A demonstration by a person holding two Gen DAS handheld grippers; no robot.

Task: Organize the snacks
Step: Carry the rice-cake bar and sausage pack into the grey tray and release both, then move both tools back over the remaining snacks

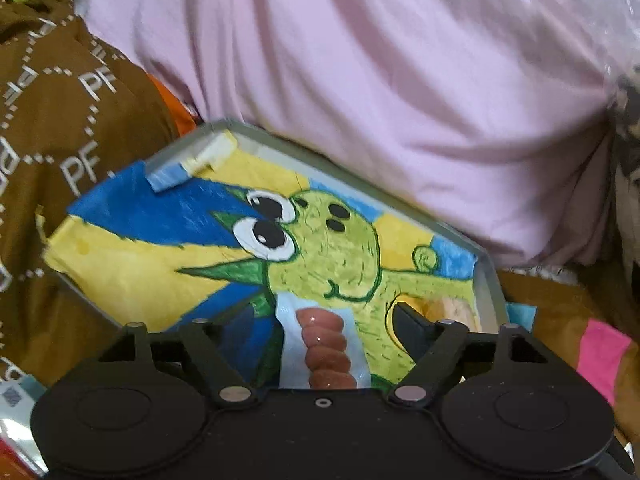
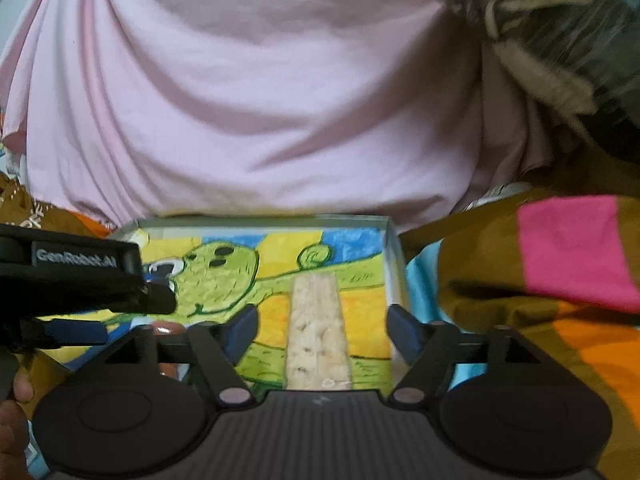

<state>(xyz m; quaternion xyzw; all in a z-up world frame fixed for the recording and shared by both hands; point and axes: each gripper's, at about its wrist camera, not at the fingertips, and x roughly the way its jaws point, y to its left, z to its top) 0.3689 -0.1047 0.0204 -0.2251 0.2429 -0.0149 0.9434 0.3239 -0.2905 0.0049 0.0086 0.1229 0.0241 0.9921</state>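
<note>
A grey-rimmed tray [image 1: 280, 148] lined with a cartoon drawing of a green creature lies in front of both grippers. On it a brown twisted snack [image 1: 324, 352] in a clear wrapper rests between the fingers of my left gripper [image 1: 324, 332], whose jaws stand open with the pads clear of it. In the right wrist view a pale puffed-grain bar [image 2: 318, 328] lies lengthwise on the tray [image 2: 256, 222] between the spread fingers of my right gripper [image 2: 322, 330], untouched. The left gripper's black finger [image 2: 160, 300] reaches in from the left.
A large pink cloth bundle [image 1: 360, 80] rises right behind the tray's far rim. Brown fabric printed with white letters [image 1: 60, 120] crowds the left side. A brown, pink and orange cloth [image 2: 560, 260] lies to the right. A hand [image 2: 16, 400] shows at the lower left.
</note>
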